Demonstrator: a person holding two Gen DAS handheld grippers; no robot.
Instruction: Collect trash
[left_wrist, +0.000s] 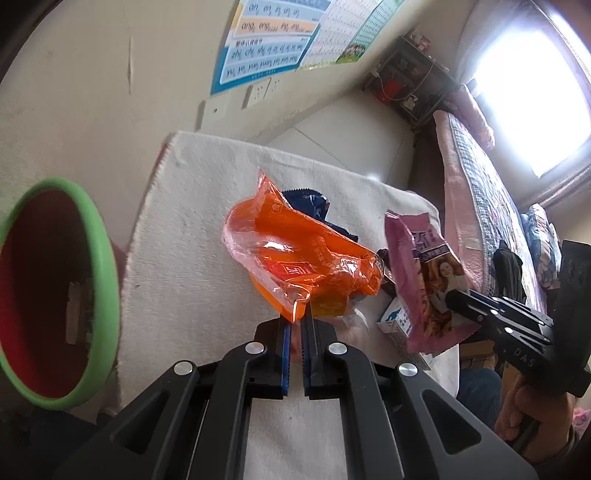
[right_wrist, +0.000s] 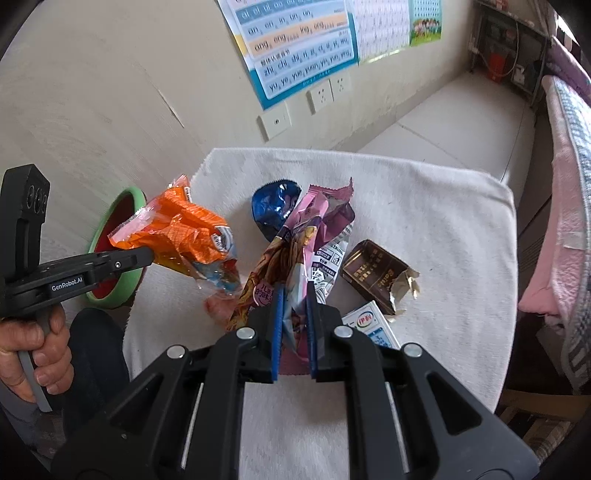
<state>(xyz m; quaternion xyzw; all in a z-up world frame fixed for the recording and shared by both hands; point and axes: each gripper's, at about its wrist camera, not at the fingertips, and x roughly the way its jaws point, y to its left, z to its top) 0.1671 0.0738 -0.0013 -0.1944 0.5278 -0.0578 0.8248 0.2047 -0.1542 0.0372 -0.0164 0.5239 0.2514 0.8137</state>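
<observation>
A white towel-covered surface (right_wrist: 424, 206) stands against the wall, carrying scattered litter: a torn brown box (right_wrist: 373, 275) at its middle, a crumpled blue wrapper (right_wrist: 271, 208) beyond and left of that box, and a white-and-blue carton (right_wrist: 373, 325) just beside the box, on its near side.

The orange wrapper (left_wrist: 295, 254) is bright orange with a clear, pinkish edge. The pink packet (right_wrist: 295, 251) is pink and purple with a printed picture — a white panel of black text on one side. Behind lies a glossy blue wrapper (right_wrist: 275, 206); the dark brown box (right_wrist: 373, 277) bears gold print. The carton (right_wrist: 369, 325) is white with green and blue. The worktop (right_wrist: 424, 206) cover is off-white, the bin (left_wrist: 96, 258) green-rimmed — red inside.
</observation>
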